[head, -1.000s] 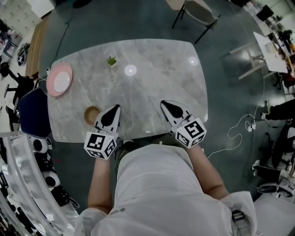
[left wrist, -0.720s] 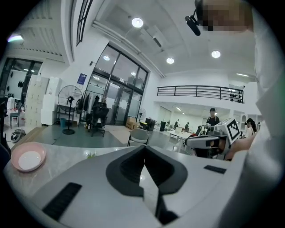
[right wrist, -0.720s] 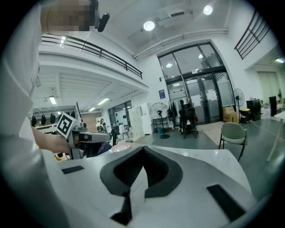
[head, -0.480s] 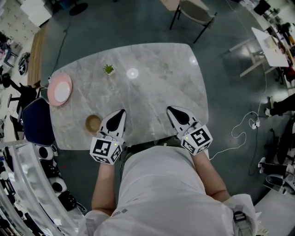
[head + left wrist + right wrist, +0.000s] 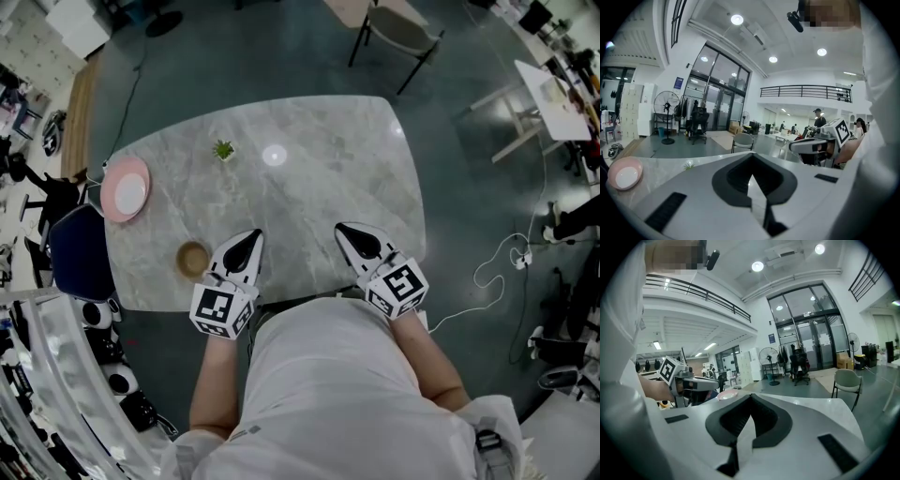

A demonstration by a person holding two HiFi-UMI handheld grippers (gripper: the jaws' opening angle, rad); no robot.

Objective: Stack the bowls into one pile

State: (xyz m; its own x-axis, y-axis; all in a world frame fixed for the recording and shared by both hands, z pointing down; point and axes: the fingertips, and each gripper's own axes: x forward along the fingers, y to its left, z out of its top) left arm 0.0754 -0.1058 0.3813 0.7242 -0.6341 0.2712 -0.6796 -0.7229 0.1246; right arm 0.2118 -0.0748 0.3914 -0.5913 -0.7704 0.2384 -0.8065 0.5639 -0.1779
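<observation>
Marble table [image 5: 319, 178] has a pink bowl [image 5: 126, 188] and brown bowl [image 5: 193, 258], apart. Your left gripper [image 5: 252, 235] and right gripper [image 5: 343, 229] are both closed, empty.

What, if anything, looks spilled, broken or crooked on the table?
Nothing stands out. The pink bowl and the brown bowl sit upright and apart on the table, the little plant stands straight, and nothing looks spilled or broken.

The brown bowl [image 5: 193, 258] is hidden in both gripper views.
</observation>
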